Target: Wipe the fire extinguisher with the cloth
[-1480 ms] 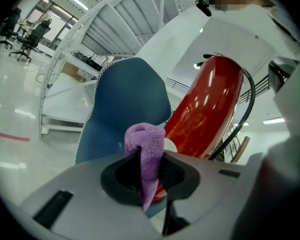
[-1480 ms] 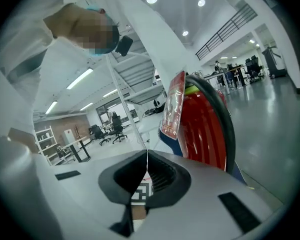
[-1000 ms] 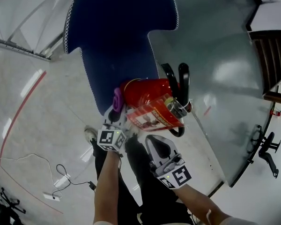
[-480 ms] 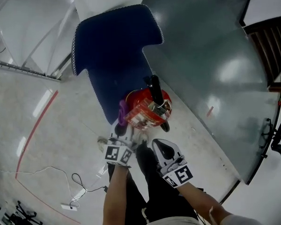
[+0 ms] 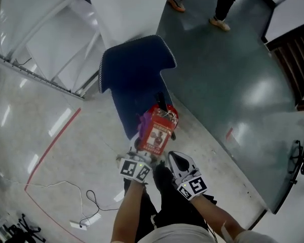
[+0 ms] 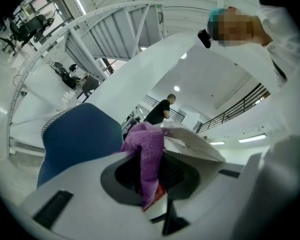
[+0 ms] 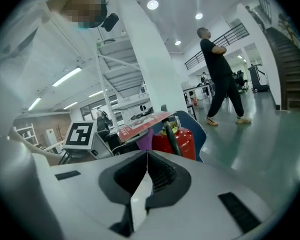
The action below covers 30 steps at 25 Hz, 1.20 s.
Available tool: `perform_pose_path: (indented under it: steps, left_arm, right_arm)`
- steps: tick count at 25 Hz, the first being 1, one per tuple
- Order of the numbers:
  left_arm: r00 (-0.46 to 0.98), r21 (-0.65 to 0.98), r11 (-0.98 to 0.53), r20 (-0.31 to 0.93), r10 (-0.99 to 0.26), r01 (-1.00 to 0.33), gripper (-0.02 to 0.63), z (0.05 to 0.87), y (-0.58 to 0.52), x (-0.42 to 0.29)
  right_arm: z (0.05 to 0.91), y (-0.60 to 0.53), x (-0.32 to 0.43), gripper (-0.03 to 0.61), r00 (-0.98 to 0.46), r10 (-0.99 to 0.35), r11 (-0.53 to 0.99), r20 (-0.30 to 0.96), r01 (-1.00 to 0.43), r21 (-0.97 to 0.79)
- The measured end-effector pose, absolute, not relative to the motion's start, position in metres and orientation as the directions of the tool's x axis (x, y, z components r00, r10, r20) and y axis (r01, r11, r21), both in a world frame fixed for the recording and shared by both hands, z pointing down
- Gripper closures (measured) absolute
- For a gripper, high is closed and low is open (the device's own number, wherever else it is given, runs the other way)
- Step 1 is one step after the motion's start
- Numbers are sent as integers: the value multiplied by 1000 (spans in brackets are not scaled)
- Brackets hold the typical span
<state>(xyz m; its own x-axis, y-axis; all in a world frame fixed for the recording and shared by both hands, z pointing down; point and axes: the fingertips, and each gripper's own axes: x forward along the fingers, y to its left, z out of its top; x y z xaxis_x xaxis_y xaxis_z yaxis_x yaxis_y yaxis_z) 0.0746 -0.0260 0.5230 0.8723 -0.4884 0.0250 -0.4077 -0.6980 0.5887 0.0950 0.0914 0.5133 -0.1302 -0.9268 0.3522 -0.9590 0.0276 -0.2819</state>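
Note:
A red fire extinguisher (image 5: 160, 127) with a black handle stands at the near edge of a dark blue mat (image 5: 134, 75). A purple cloth (image 5: 144, 120) lies against its left side. My left gripper (image 5: 141, 147) is shut on the cloth, right at the extinguisher's near side. In the left gripper view the purple cloth (image 6: 148, 156) hangs between the jaws, with a white label sheet (image 6: 192, 143) just past it. My right gripper (image 5: 171, 157) sits just right of the left one, shut and empty, short of the extinguisher (image 7: 184, 140). Its jaws (image 7: 147, 173) are pressed together.
A white pillar (image 5: 126, 9) rises behind the mat. A person's legs (image 5: 213, 4) cross the green floor (image 5: 233, 75) at the top; the same person (image 7: 219, 74) stands in the right gripper view. A cable (image 5: 88, 201) trails on the pale floor at lower left.
The head view has drawn back, so the extinguisher looks smaller and farther off. My left gripper has stayed at it with the cloth. A person's legs have come into view at the top.

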Motion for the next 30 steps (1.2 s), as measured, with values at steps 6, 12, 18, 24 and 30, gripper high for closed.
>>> perform_pose_path:
  steps: [6,12,18,24,30]
  left_arm:
    - [912,583,-733,35,-408,-350,552,503,12,103]
    - [904,563,-743,15,-428,-362,552,472,43,106]
    - [811,545,-680,0,-585,-490,552,449,44,54]
    - [697,561,-563,37,-716,-607,552,453,37,-15]
    - [681,534,-545,81,-728,-646,552,474,42,-40]
  right_arm:
    - [482,104,106,565,-129,-941,36,313,-958,-286]
    - [457,113,116,565,-172,-959,94,225,-943,-318]
    - [445,92,110,565,-266,-945,203,189,-934,-295]
    - [436,75,100,565,-273,-941,221,202,-943,-247]
    - [433,71,89,565,-221,-946,165,236,-958,-233]
